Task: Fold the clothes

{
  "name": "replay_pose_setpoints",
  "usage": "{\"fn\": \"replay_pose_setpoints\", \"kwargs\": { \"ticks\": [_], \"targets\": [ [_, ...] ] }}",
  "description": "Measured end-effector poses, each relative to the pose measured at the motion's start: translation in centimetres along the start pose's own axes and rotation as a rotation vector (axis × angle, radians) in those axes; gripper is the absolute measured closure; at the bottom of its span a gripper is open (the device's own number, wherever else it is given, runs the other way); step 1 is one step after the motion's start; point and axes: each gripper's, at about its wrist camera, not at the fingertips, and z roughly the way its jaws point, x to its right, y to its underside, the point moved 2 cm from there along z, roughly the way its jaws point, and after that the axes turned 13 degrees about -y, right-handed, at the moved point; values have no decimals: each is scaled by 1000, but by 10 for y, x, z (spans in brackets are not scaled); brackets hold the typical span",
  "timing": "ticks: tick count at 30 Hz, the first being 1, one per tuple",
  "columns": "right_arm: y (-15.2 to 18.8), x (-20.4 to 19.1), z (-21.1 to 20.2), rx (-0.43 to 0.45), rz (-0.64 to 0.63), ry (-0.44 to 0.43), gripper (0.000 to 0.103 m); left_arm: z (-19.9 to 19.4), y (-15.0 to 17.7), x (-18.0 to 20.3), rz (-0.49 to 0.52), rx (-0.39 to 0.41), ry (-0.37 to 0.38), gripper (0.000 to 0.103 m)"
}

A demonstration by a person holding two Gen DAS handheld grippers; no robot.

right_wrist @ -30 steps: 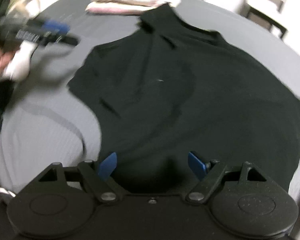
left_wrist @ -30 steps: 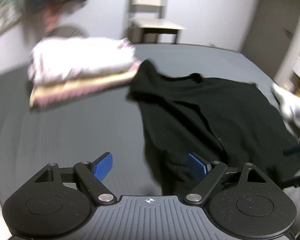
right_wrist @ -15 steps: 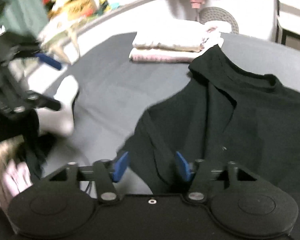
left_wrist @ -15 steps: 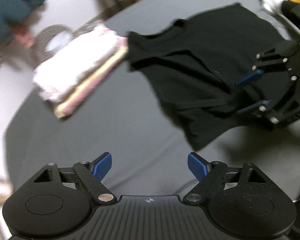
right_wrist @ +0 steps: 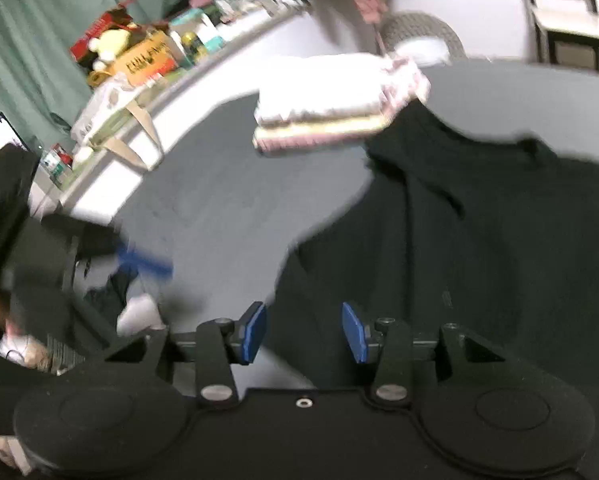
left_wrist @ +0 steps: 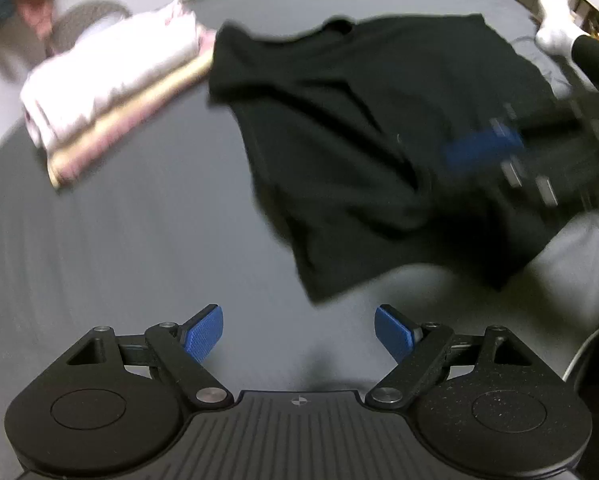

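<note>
Grey bed (left_wrist: 119, 240) beside black shirt (left_wrist: 379, 120)

Shirt (left_wrist: 371, 128): matt black cloth, soft, creased. Bed (left_wrist: 111, 240): grey cover, finely ribbed. Folded stack (left_wrist: 111, 88) beside the shirt's collar: pale cloth. Fingers (left_wrist: 203, 334): blue textured pads on black speckled plastic, metal rivets.
</note>
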Motion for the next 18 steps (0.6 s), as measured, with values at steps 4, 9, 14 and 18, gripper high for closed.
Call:
{"fn": "replay_pose_setpoints", "kwargs": {
  "ticks": [4, 9, 14, 18],
  "targets": [
    [-32, 25, 49, -133, 95, -58, 61, -2, 17, -6, 1, 212, -29, 19],
    [-58, 24, 98, -319, 12, -90, 61, 23, 16, -1, -28, 309, 0, 19],
    [-53, 29, 117, -372, 36, -143, 96, 42, 17, -7, -124, 251, 54, 19],
    [-60, 40, 123, -320, 100, -228, 99, 52, 20, -14, -197, 211, 82, 19]
  ]
}}
